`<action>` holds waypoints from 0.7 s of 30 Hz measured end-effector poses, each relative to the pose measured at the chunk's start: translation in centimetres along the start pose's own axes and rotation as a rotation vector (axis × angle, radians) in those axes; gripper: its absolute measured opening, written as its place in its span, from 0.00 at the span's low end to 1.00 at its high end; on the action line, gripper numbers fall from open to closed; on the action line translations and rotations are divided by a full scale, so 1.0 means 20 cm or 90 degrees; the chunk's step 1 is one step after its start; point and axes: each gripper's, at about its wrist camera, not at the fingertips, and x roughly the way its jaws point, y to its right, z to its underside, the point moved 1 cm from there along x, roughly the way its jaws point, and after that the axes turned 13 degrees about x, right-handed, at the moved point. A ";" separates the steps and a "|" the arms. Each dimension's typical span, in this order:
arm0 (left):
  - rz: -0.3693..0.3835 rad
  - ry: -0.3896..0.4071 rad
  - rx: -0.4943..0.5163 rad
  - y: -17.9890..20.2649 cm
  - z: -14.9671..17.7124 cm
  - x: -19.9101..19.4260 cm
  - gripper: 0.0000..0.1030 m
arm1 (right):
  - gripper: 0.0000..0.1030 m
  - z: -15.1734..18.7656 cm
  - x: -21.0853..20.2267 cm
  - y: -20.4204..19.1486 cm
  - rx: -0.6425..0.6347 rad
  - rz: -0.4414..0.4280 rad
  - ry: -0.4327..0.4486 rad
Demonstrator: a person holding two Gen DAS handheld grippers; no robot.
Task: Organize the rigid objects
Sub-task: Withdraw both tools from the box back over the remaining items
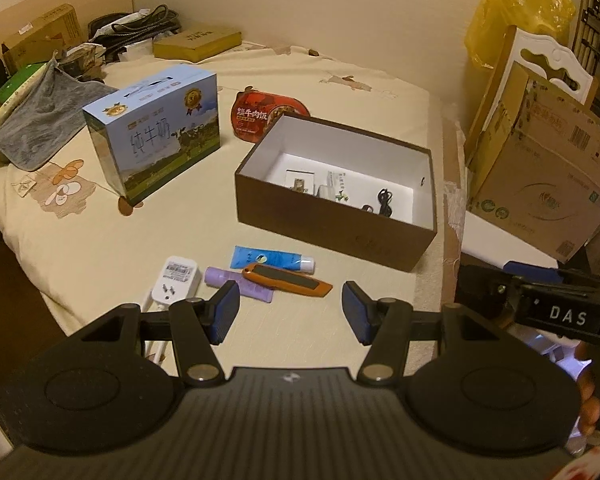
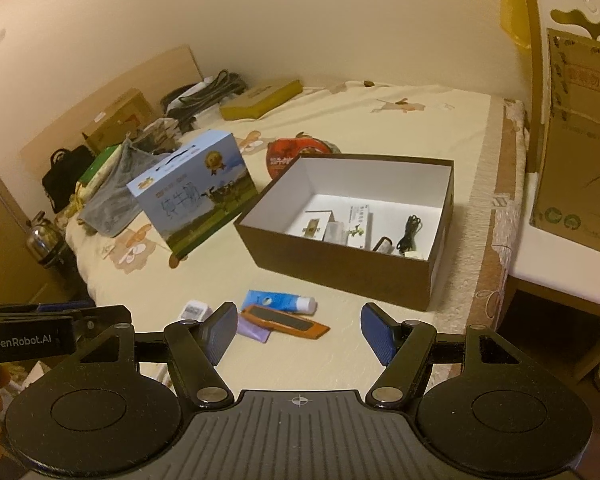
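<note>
On the bed lies an open brown box [image 1: 332, 232] [image 2: 340, 268] with white inner walls, holding a few small packets and a black cable [image 2: 410, 232]. In front of it lie a blue tube [image 1: 270, 259] [image 2: 280, 301], an orange-and-black flat tool [image 1: 288, 280] [image 2: 286, 322], a purple tube [image 1: 236, 282] [image 2: 252, 330] and a white plug adapter [image 1: 174, 280] [image 2: 194, 311]. My left gripper [image 1: 290, 312] hovers open just short of these items, nothing between its blue pads. My right gripper [image 2: 300, 332] is open too, empty, above the bed's near edge.
A blue milk carton box [image 1: 156, 132] [image 2: 196, 196] stands left of the brown box, a red round packet [image 1: 268, 114] behind it. Grey cloth [image 1: 40, 120], boxes and bags crowd the far left. Cardboard boxes [image 1: 540, 168] and a white chair stand at the right.
</note>
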 end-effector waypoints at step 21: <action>-0.002 -0.038 -0.026 -0.14 0.25 0.14 0.51 | 0.64 0.18 0.23 -0.05 -0.035 0.005 -0.076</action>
